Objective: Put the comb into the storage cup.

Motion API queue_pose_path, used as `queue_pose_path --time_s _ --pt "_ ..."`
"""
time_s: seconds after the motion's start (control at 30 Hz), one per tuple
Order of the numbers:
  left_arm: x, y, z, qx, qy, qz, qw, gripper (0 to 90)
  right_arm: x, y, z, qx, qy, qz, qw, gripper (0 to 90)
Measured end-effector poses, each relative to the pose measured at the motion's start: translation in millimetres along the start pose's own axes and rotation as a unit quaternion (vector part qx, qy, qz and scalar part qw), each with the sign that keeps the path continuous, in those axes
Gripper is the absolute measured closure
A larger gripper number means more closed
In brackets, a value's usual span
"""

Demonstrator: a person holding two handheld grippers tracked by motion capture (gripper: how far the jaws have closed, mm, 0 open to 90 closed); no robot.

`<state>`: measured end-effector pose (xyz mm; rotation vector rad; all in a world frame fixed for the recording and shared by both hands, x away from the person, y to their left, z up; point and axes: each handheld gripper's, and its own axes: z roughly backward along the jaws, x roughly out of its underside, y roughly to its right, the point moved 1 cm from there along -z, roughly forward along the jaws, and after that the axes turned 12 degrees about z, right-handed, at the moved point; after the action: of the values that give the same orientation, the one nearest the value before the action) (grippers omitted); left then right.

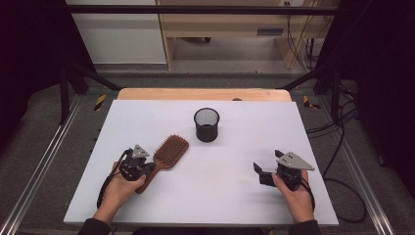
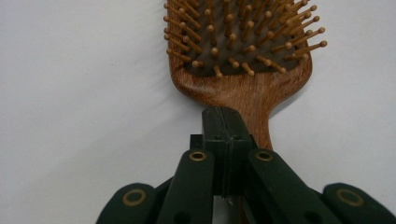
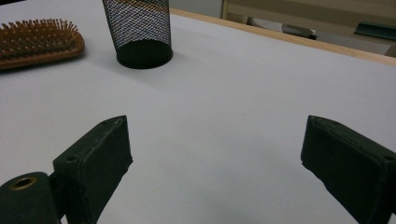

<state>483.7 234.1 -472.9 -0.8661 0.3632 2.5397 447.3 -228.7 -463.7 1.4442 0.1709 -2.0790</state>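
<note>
White table, wooden hairbrush, mesh cup

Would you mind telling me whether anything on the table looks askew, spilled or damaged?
Nothing stands out. The wooden hairbrush lies flat, bristles up, its handle at the left gripper; the black mesh cup stands upright and apart from it.

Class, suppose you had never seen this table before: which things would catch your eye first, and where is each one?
The wooden hairbrush stands out first, lying bristles up on the white table at the near left, with the left gripper shut over its handle. Next comes the black mesh cup, upright near the table's middle toward the far edge. At the near right, the right gripper rests open with nothing between its jaws.
</note>
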Motion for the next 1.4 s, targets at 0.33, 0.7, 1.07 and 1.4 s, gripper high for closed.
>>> queue_pose_path --time_s 0.33,0.7,1.07,1.4 --pt "1.6 4.1 2.5 -0.003 0.007 0.000 1.0000 90.0 -1.0 -1.8 -0.5 -0.003 0.000 0.004 1.0000 8.5" --pt "-14.5 11.9 9.4 -0.004 0.007 0.001 1.0000 90.0 -0.4 -1.4 -1.1 -0.025 0.011 0.004 0.9996 8.3" --pt "-33.3 35.4 38.5 -0.035 0.019 -0.036 0.9986 79.0 -5.8 -7.9 4.3 -0.024 0.014 0.023 0.9994 7.9" --pt "-41.5 33.8 36.7 -0.053 -0.006 0.010 0.9985 29.9 -0.5 -0.4 1.9 -0.007 -0.001 0.012 0.9999 7.5"
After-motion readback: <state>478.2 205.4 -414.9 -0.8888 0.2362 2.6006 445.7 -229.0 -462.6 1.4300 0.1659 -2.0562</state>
